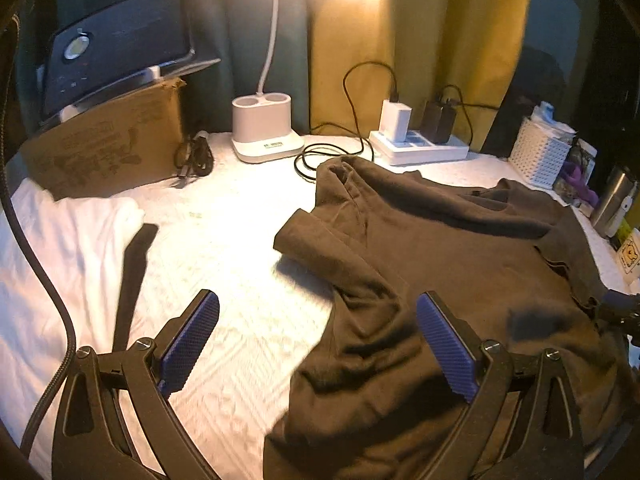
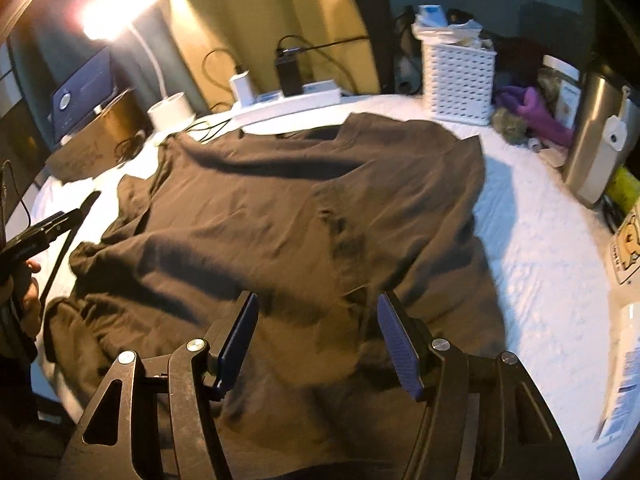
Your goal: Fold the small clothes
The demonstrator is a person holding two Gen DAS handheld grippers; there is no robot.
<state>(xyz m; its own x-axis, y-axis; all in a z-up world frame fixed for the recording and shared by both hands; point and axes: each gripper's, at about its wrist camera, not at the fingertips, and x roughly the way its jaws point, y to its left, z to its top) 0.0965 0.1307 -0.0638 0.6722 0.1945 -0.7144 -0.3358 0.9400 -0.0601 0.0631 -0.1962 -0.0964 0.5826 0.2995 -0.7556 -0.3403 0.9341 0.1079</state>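
Brown shirt (image 1: 460, 248), left wrist view: spread unfolded and rumpled on white worktop (image 1: 240, 280), one sleeve flipped out, no fold made yet. Left gripper (image 1: 318, 344) angled down at the shirt's near-left edge, fingers (image 1: 192, 344) spread wide, nothing pinched.

Right wrist view: shirt (image 2: 280, 208) flat-ish, all folds left. Right gripper (image 2: 318, 344) tilted down over the hem, fingers (image 2: 396, 344) apart, partly narrowed, cloth below, not gripped.

cardboard box (image 1: 108, 148): dark print on the side, too blurred to read
lamp base (image 1: 267, 136): small green display strip, digits not legible
yellow pack at right edge (image 2: 628, 246): cartoon bear pic, lettering unreadable
white packet, far right (image 2: 624, 376): fine blue print, can't make out
verdict: no legible txt anywhere
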